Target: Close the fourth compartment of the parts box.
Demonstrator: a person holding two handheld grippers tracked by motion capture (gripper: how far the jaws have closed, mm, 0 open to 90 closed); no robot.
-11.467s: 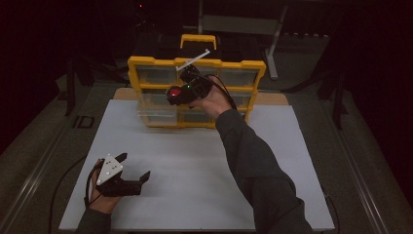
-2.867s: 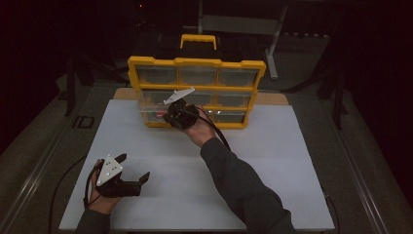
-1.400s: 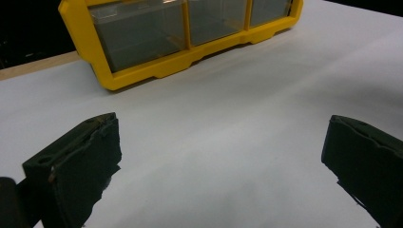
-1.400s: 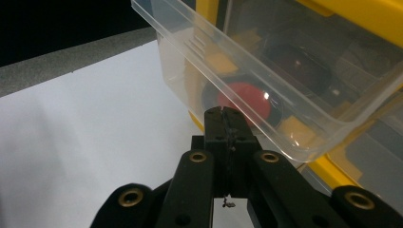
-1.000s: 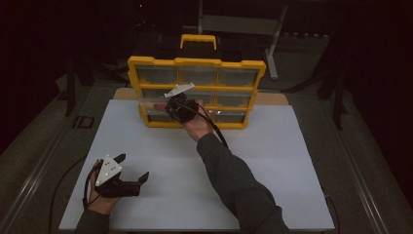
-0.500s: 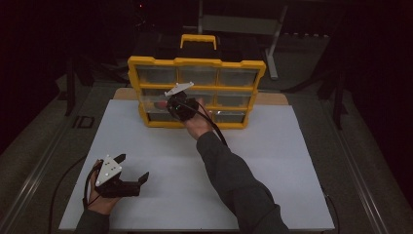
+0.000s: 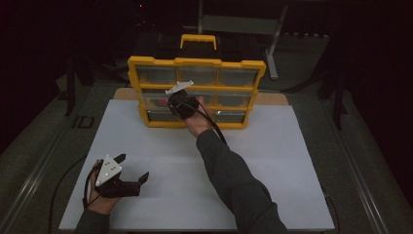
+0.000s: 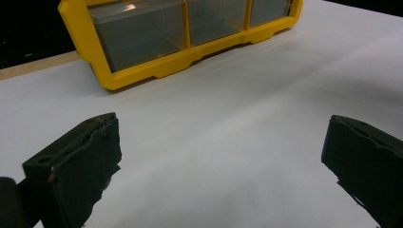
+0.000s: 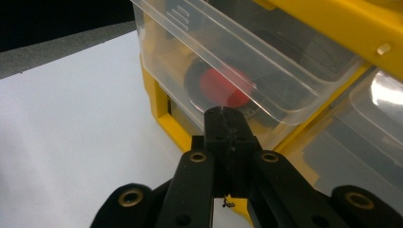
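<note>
The right gripper (image 9: 227,114), jaws closed with nothing between them, had its tips against the front of a clear drawer (image 9: 223,52) holding a red-centred disc (image 9: 223,85).

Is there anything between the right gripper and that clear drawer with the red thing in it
Nothing visible stands between them. In the right gripper view the right gripper, jaws shut together, sits right at the front lip of the clear drawer, which is pulled partly out of the yellow organizer. The red thing lies inside it.
</note>
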